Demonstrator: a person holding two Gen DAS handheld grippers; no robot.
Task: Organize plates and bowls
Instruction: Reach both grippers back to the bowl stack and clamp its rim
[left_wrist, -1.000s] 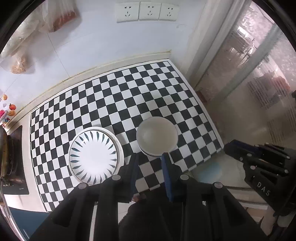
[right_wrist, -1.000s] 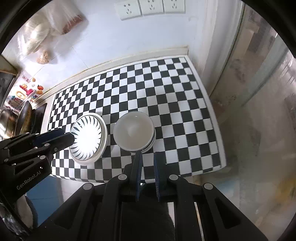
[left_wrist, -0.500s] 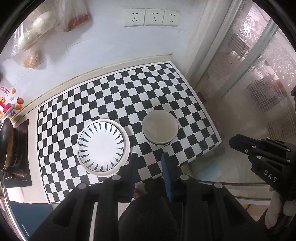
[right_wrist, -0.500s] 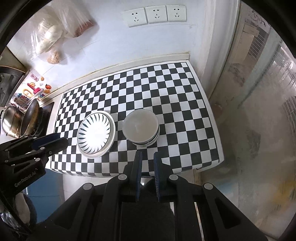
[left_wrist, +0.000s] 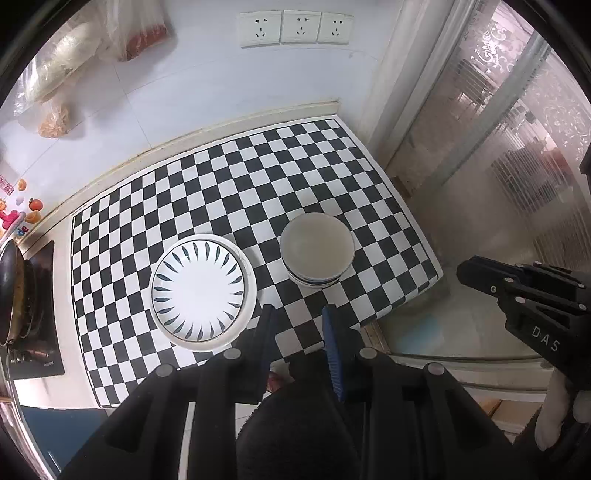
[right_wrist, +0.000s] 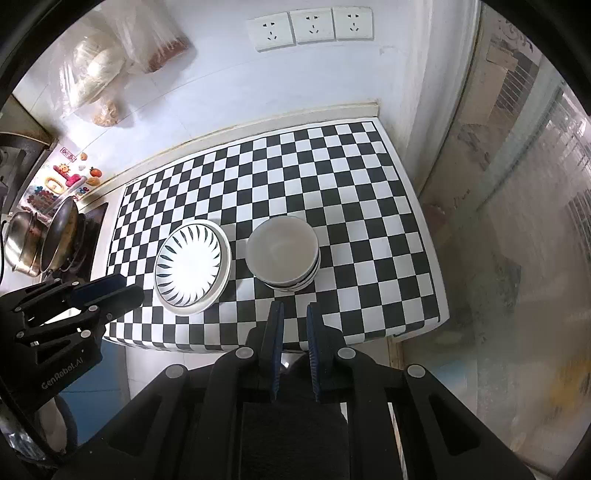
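A stack of white plates (left_wrist: 199, 288) with a dark leaf pattern sits on the checkered counter (left_wrist: 221, 184), left of a stack of white bowls (left_wrist: 316, 245). My left gripper (left_wrist: 297, 314) hangs well above the counter's front edge, shut with nothing between its fingers. In the right wrist view the plates (right_wrist: 190, 267) and bowls (right_wrist: 282, 251) lie side by side just beyond my right gripper (right_wrist: 293, 310), which is also shut and empty. Each gripper shows in the other's view: the right gripper (left_wrist: 517, 291) off the counter's right end, the left gripper (right_wrist: 92, 295) at the counter's front left corner.
A stove with a wok (right_wrist: 55, 236) and a steel pot (right_wrist: 18, 236) borders the counter's left end. Plastic bags (right_wrist: 99, 70) hang on the tiled wall near three sockets (right_wrist: 312, 26). A frosted glass door (left_wrist: 517, 147) stands to the right.
Both cameras have drawn back from the counter, so the plates and bowls look smaller and farther. The dishes have not moved and both grippers stay shut.
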